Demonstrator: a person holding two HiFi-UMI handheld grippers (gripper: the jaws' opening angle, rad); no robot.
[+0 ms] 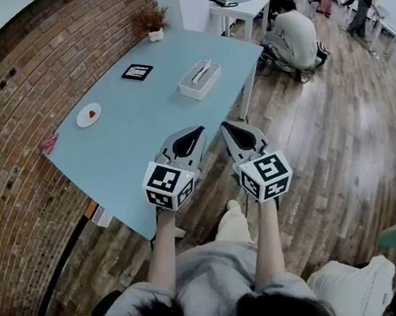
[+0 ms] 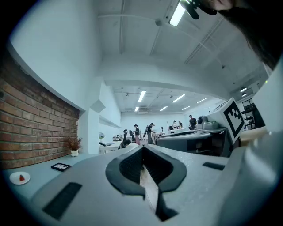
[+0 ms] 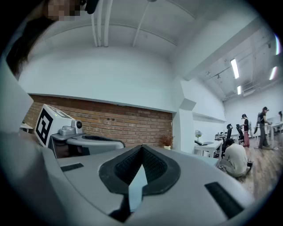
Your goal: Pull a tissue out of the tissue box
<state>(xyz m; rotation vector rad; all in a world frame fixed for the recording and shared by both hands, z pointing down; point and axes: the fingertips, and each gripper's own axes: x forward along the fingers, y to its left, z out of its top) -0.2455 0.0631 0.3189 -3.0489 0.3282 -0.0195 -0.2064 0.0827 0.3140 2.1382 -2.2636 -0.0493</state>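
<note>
Tissue box [image 1: 199, 79] is pale, low and rectangular, with a white tissue standing up from its top slot; it sits toward the far end of the light blue table [image 1: 140, 127], well apart from both grippers; left gripper [image 1: 200, 130] and right gripper [image 1: 225, 126] hover level, side by side, each with jaws clenched together on nothing.

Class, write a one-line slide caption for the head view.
Left gripper and right gripper, both shut, held by the table edge, well short of the tissue box.
</note>
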